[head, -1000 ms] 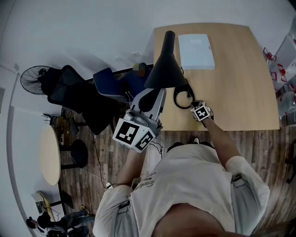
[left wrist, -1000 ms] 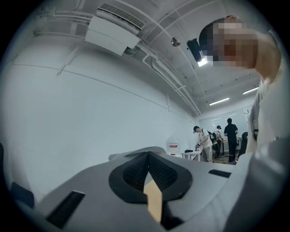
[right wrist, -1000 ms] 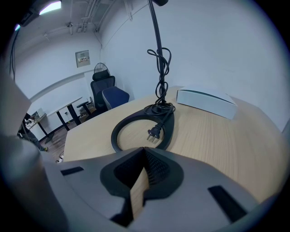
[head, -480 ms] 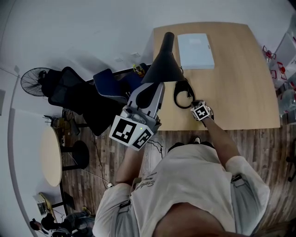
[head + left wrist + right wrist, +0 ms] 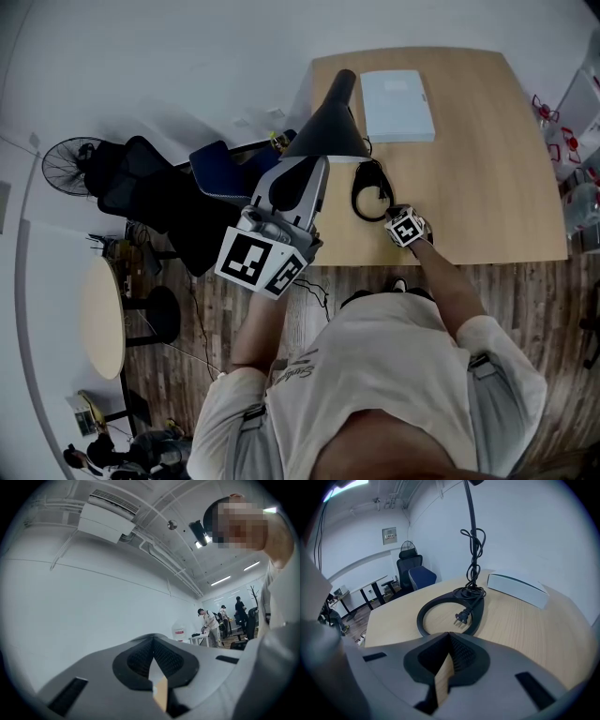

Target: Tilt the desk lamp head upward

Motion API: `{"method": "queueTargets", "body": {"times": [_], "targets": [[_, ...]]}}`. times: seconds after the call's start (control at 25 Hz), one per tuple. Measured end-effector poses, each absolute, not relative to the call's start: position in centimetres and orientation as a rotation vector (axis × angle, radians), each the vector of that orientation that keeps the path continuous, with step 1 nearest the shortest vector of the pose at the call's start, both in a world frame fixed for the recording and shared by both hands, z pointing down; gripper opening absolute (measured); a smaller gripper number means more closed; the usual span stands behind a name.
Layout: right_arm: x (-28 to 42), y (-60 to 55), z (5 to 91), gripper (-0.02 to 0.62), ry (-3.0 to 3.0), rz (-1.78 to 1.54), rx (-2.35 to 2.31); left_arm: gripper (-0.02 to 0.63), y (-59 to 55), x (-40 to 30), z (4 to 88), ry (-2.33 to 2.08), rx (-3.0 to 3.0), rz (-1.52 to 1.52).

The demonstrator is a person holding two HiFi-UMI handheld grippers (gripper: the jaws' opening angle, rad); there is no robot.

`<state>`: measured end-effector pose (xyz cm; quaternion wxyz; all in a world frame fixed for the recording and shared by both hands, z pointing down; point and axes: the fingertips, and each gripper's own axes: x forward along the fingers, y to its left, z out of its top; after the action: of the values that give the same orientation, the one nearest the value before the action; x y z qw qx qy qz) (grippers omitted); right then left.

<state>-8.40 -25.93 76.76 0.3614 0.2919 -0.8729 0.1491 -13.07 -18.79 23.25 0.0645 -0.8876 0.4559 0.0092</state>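
At the near left edge of the wooden desk (image 5: 487, 187), the left gripper (image 5: 311, 169) points upward, jaws pressed together on nothing, just beneath the black cone-shaped desk lamp head (image 5: 328, 127), while the right gripper (image 5: 392, 214), likewise closed and empty, sits low beside the lamp's ring base (image 5: 369, 192).

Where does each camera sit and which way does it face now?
Head view: on the head, steeply down at desk, lamp head, white box; torso, arms, left gripper, right gripper show.
Left gripper view: on the left gripper, aimed up at wall and ceiling; shut jaws show.
Right gripper view: on the right gripper, low across desk at lamp base and plug; shut jaws show.
Shared: head and right gripper views show base and box.
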Motion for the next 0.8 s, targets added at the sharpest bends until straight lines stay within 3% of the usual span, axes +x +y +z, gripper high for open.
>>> {"method": "queueTargets", "body": {"times": [0.8], "targets": [[-8.4,-26.1,76.7,-0.005,-2.22,0.398,0.744,0.015,-18.7,-13.4,23.8,1.347,-2.684,0.051]]}}
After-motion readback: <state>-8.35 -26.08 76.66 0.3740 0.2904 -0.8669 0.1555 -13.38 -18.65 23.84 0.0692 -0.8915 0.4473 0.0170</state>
